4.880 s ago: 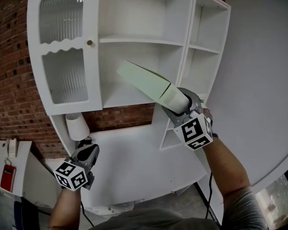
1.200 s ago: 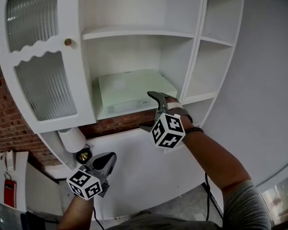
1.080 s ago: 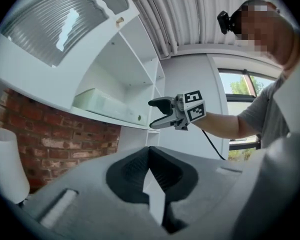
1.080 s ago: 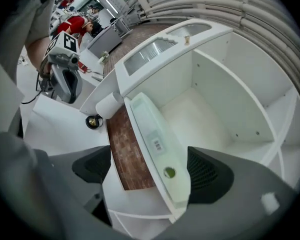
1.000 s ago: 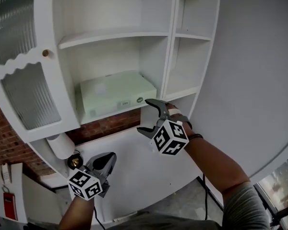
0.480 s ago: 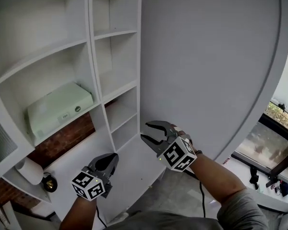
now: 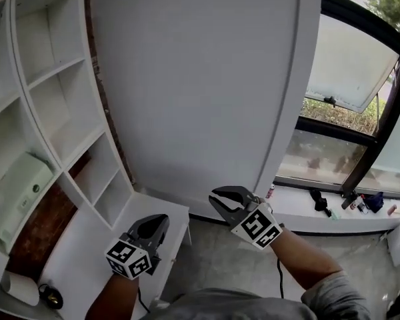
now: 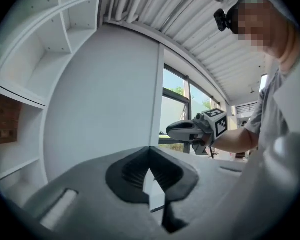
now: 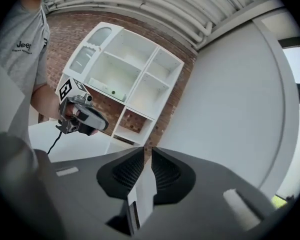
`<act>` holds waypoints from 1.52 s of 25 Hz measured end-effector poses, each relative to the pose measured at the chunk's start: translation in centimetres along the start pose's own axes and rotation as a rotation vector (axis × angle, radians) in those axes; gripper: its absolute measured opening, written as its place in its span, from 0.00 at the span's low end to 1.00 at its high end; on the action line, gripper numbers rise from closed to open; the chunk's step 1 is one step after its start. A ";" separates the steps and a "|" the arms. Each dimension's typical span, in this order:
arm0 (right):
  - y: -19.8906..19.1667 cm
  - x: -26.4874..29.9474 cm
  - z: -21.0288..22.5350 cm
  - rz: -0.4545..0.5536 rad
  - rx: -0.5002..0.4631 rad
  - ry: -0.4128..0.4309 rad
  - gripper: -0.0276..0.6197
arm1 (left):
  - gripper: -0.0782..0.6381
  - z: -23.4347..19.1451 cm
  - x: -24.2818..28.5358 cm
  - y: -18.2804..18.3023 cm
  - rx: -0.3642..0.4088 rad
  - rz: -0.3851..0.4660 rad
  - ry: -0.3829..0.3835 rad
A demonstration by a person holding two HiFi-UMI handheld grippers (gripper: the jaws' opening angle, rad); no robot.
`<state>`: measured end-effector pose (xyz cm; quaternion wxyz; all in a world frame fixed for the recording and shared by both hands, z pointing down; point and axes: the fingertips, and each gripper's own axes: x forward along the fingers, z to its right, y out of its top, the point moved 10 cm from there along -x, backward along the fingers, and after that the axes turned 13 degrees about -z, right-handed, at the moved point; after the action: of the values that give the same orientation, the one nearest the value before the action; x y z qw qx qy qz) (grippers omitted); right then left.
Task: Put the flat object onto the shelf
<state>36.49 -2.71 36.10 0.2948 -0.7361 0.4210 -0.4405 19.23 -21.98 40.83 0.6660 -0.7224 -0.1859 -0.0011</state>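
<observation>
Right gripper (image 9: 146, 156): jaws closing, only a narrow slit between the pads, nothing in it. Left gripper (image 8: 150, 159): jaws together, empty. We see both held low, apart from each other and clear of the shelf unit (image 7: 53, 69).

The flat pale-green object (image 7: 13, 195) lies on a shelf at the far left of the head view. Only the right gripper view gives us the whole unit against the brick wall (image 9: 60, 39). Only the head view shows the window (image 7: 347, 112) and the small items on its sill (image 7: 320, 202). A wide white panel (image 7: 193, 92) stands between unit and window.
</observation>
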 end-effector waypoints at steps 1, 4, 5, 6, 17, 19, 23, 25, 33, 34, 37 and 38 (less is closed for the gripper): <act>-1.4 -1.2 0.5 -0.015 0.030 -0.023 0.13 | 0.11 0.6 1.4 0.1 0.010 -0.006 -0.030; -5.5 -5.0 1.3 -0.056 0.108 -0.100 0.08 | 0.11 2.8 5.6 -0.2 0.037 -0.025 -0.115; -6.8 -6.3 1.5 -0.069 0.136 -0.123 0.06 | 0.11 3.5 7.0 -0.4 0.045 -0.033 -0.141; -8.2 -7.5 1.6 -0.084 0.166 -0.141 0.06 | 0.11 4.3 8.4 -0.6 0.055 -0.043 -0.167; -20.7 -16.5 -0.9 -0.152 0.512 -0.290 0.06 | 0.11 11.0 17.3 -3.5 0.101 -0.119 -0.335; -22.4 -17.2 -1.3 -0.161 0.557 -0.304 0.06 | 0.11 11.3 18.1 -4.0 0.097 -0.135 -0.342; -24.9 -17.8 -2.3 -0.164 0.637 -0.309 0.06 | 0.11 11.5 18.9 -4.9 0.083 -0.153 -0.348; -25.8 -17.7 -2.4 -0.159 0.676 -0.301 0.06 | 0.11 11.4 19.1 -5.3 0.076 -0.158 -0.343; -27.5 -17.0 -1.9 -0.151 0.754 -0.278 0.06 | 0.11 10.2 19.2 -6.8 0.021 -0.175 -0.301; -27.6 -17.0 -1.8 -0.149 0.758 -0.274 0.06 | 0.11 10.1 19.1 -6.9 0.018 -0.176 -0.297; -27.6 -16.6 -1.7 -0.149 0.758 -0.265 0.06 | 0.11 9.8 19.0 -6.9 0.009 -0.177 -0.287; -27.5 -16.5 -1.6 -0.148 0.757 -0.263 0.06 | 0.11 9.7 19.0 -6.9 0.007 -0.177 -0.284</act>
<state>40.72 24.68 52.37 0.5638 -0.6539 0.1334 -0.4865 32.61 -7.27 51.11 0.6329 -0.6937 -0.3410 0.0433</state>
